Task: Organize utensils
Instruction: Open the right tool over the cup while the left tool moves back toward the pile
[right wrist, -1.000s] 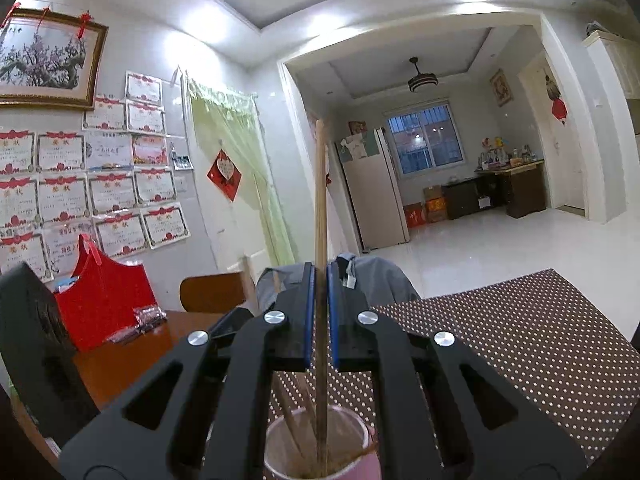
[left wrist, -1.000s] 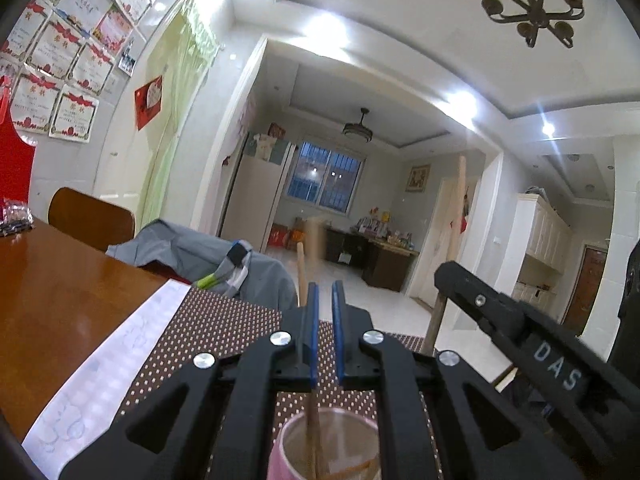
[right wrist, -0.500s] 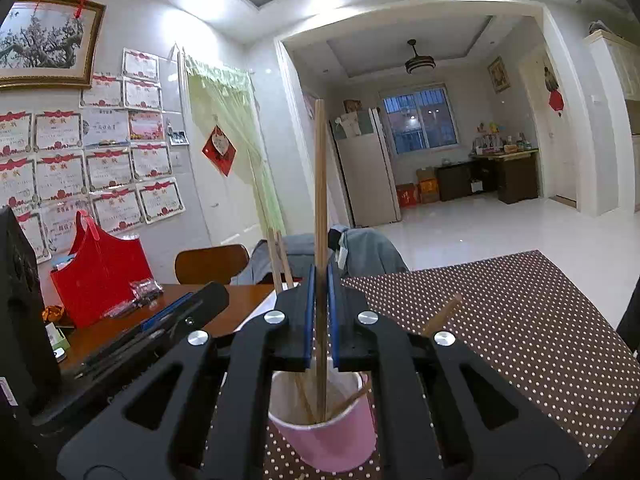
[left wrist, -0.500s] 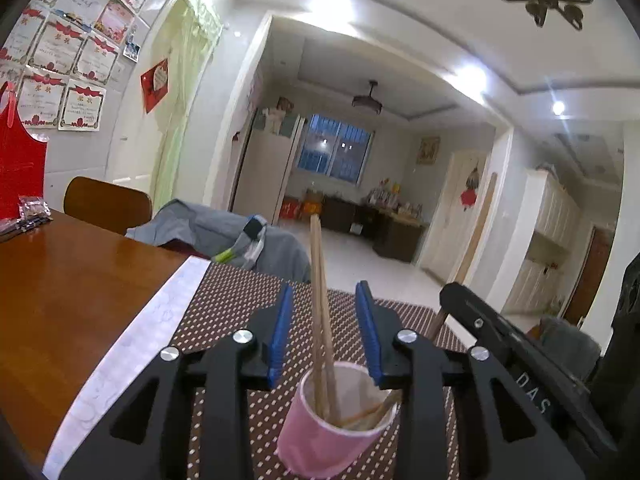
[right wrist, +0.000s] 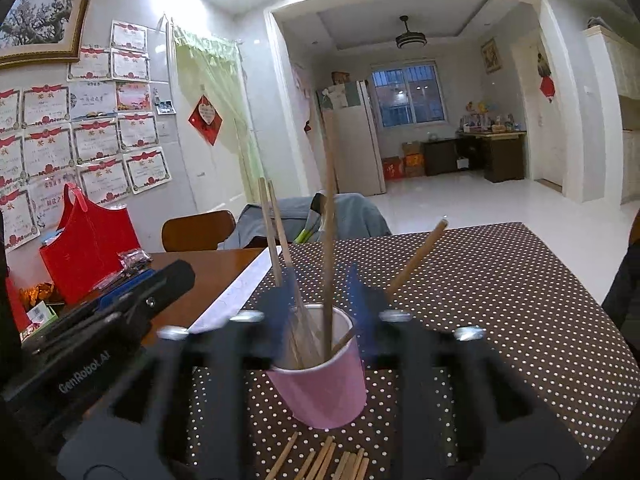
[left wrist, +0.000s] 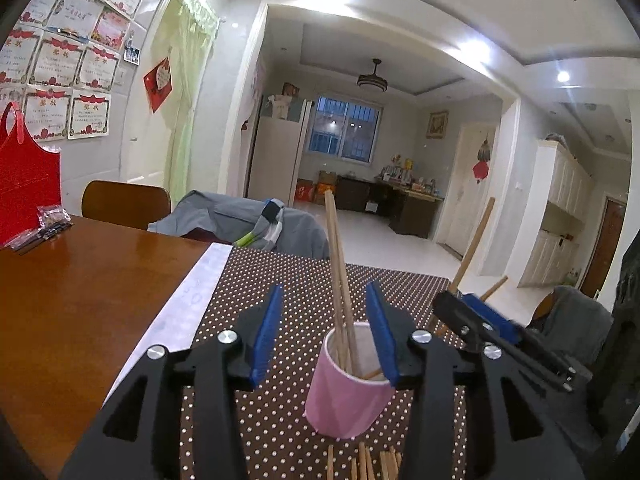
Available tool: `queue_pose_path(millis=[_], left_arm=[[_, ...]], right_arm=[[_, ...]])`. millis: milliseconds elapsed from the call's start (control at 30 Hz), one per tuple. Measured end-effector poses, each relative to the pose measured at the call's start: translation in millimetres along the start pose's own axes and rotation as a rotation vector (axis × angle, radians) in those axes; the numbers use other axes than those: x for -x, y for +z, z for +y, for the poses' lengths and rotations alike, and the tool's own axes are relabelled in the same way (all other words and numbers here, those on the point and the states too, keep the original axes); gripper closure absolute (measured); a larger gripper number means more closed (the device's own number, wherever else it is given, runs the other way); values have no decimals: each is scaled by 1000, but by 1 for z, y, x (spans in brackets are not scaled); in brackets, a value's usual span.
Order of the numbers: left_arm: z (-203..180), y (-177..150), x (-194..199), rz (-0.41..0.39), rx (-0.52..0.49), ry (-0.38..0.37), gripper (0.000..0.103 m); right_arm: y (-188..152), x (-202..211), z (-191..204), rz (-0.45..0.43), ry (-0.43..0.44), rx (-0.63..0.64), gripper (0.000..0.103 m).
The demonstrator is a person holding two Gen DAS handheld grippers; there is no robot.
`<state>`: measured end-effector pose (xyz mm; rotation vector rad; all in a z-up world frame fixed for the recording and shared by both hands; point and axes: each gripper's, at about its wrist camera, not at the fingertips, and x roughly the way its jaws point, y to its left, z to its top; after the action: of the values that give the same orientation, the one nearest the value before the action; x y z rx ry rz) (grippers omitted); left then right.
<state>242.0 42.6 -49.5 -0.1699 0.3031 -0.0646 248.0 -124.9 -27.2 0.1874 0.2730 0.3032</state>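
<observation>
Since the earlier frame, both hand-held grippers drawn back from pink paper cup [left wrist: 347,396], jaws opening. Left hand-held gripper [left wrist: 326,330]: released, blue pads flanking upright wooden chopsticks [left wrist: 340,280] without contact. Right hand-held gripper [right wrist: 322,312]: released, blurred, astride cup rim. Cup standing on brown dotted mat [right wrist: 500,300] on counter; loose chopsticks [right wrist: 324,462] lying just before cup.

This is a family home — a dining area opening onto a living room. A brown wooden dining table [left wrist: 80,280] with a dotted placemat [right wrist: 500,280] stands by a wall papered with framed award certificates [right wrist: 100,140], beside a green curtain [left wrist: 188,100]. Through the wide archway there's a white fridge [right wrist: 356,140], a barred window [left wrist: 346,128] and a ceiling lamp [left wrist: 372,80] — red paper decorations [left wrist: 158,84] hang about.
</observation>
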Motion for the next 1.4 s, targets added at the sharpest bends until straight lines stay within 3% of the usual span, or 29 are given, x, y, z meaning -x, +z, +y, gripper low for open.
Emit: queue_pose_path(millis=[400,733,867,1033,1233,1400], left_arm=[[-6,-5,31,10,-54,12,53],[-13,-23,46,93,-117,31,48],[-12,-36,44,187,-130,20,45],[-11,-65,25,420,-152,27,45],[-8,-103,6,629,-194,45,45],[-8,-122,-3,703,-217,52,45]], right_arm=[[-2,37,-7,-12,-45,-4,46],[-18,67,-19,31,-73,-16,42],[-29,70,-22,98,-74,-16,40],[-47,65,-30,224,-81,-28,39],[-78,47,-38,421,-101,-26,39],[-100,41,-41,517,-104,-10,39]])
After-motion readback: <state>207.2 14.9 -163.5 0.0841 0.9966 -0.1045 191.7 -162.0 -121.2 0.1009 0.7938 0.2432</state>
